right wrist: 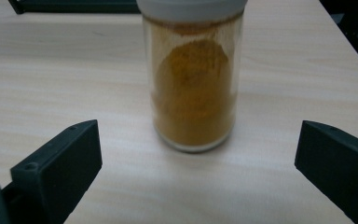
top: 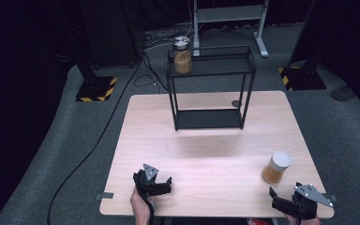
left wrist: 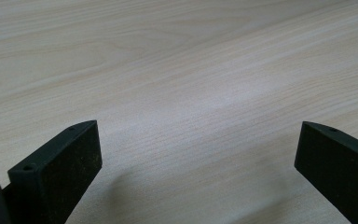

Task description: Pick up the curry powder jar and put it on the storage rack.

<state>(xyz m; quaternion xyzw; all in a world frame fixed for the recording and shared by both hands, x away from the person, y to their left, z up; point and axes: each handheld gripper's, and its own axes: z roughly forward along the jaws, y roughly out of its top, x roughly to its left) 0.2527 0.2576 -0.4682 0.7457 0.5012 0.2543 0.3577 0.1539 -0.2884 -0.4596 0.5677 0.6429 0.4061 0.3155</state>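
Spice jar (right wrist: 193,84) stands upright on the table (top: 206,154), near its right front corner, white lid on, orange powder inside. Right gripper (top: 281,200) sits just in front of the jar, jaws spread wide and empty, jar centred between them in the right gripper view; looks lined up for a side grasp on the glass body. Left gripper (top: 161,183) rests well left of the jar, jaws also wide apart over bare wood, likely parked. Black rack (top: 211,89) stands well behind the jar; a second jar (top: 182,55) is already on its top shelf, so probably this one goes there too.
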